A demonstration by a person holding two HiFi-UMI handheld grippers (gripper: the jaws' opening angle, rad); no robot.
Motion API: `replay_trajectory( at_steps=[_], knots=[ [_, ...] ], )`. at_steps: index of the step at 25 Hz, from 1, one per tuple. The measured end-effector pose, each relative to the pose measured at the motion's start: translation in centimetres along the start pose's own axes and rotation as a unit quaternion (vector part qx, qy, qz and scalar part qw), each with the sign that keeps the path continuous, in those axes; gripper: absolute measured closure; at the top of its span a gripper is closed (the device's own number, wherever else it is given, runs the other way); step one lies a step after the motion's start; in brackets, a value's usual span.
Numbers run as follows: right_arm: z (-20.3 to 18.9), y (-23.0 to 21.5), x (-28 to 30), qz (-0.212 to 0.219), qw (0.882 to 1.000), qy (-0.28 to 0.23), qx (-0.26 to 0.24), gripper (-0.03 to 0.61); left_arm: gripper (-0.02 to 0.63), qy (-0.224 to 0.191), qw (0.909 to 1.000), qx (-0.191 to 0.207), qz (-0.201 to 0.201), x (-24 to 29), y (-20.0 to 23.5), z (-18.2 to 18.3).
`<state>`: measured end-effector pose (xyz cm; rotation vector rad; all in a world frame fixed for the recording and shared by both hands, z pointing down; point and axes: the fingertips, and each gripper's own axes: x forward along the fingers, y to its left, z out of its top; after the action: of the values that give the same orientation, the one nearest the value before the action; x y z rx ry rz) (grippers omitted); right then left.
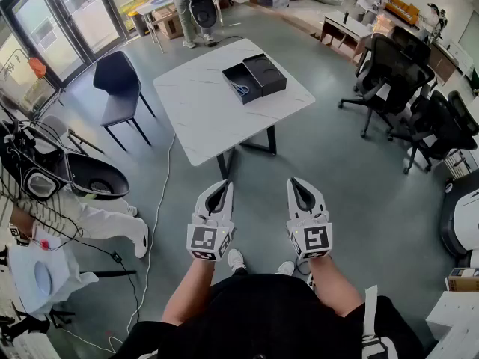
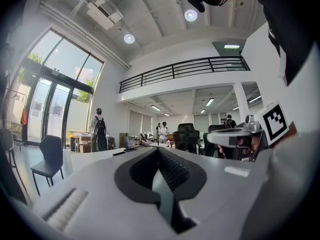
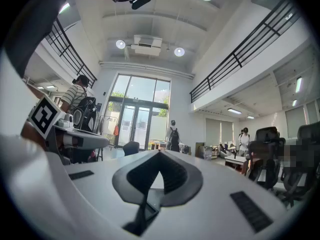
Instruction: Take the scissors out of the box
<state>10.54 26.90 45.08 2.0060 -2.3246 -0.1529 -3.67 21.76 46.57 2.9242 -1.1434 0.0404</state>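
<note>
Both grippers are held low in front of the person's body, well back from the table [image 1: 196, 129]. The left gripper [image 1: 224, 186] has its fingers pressed together with nothing between them, and so does the right gripper [image 1: 295, 182]. Each carries a cube [image 1: 205, 241] printed with black-and-white square markers. That is the only print I can make out from here.

The scissors [image 1: 240, 90], with blue handles, lie inside the open black box [image 1: 233, 74] at the far side of the table. The lid [image 1: 267, 73] sits just beside the box, touching it.

The tabletop is white with a faint marbled look and stands on dark legs over a grey floor. A black chair [image 1: 118, 84] stands at its left, and office chairs [image 1: 389, 69] cluster to the right. A white cable [image 1: 159, 200] trails across the floor. Tall glass doors [image 1: 56, 21] fill the far left corner. A balcony railing [image 2: 182, 67] runs under a high ceiling with round lights [image 2: 129, 38]. Someone [image 1: 193, 2] stands beyond the table.
</note>
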Motion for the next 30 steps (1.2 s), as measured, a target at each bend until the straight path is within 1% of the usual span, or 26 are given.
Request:
replay_trajectory(
  at_steps=[7, 12, 16, 19, 22, 25, 30],
  knots=[
    [0.3, 0.4, 0.7, 0.002, 1.000, -0.001, -0.001, 0.571, 0.604, 0.000, 1.0000, -0.001, 0.002, 0.1, 0.9, 0.2],
    [0.5, 0.8, 1.3, -0.001, 1.000, -0.011, 0.021, 0.571, 0.604, 0.006, 0.9999, -0.003, 0.009, -0.4, 2.3, -0.3],
    [0.5, 1.6, 2.3, -0.007, 1.000, -0.010, 0.023, 0.571, 0.604, 0.007, 0.9999, -0.007, 0.008, -0.5, 3.8, -0.6],
    [0.5, 2.4, 3.4, -0.011, 0.999, -0.007, 0.030, 0.571, 0.604, -0.002, 0.9999, -0.011, 0.003, -0.6, 5.2, -0.5],
    [0.6, 3.1, 4.4, -0.020, 0.999, -0.007, 0.035, 0.572, 0.606, -0.015, 0.9997, -0.017, 0.008, -0.9, 7.0, -0.3],
    [1.1, 3.9, 5.5, -0.023, 0.999, -0.006, 0.027, 0.572, 0.606, -0.016, 0.9997, -0.017, 0.001, -1.0, 8.6, 0.0],
    [2.1, 5.0, 6.7, -0.030, 0.999, -0.017, 0.015, 0.571, 0.606, -0.006, 0.9998, 0.001, -0.017, -1.0, 9.9, -0.4]
  ],
)
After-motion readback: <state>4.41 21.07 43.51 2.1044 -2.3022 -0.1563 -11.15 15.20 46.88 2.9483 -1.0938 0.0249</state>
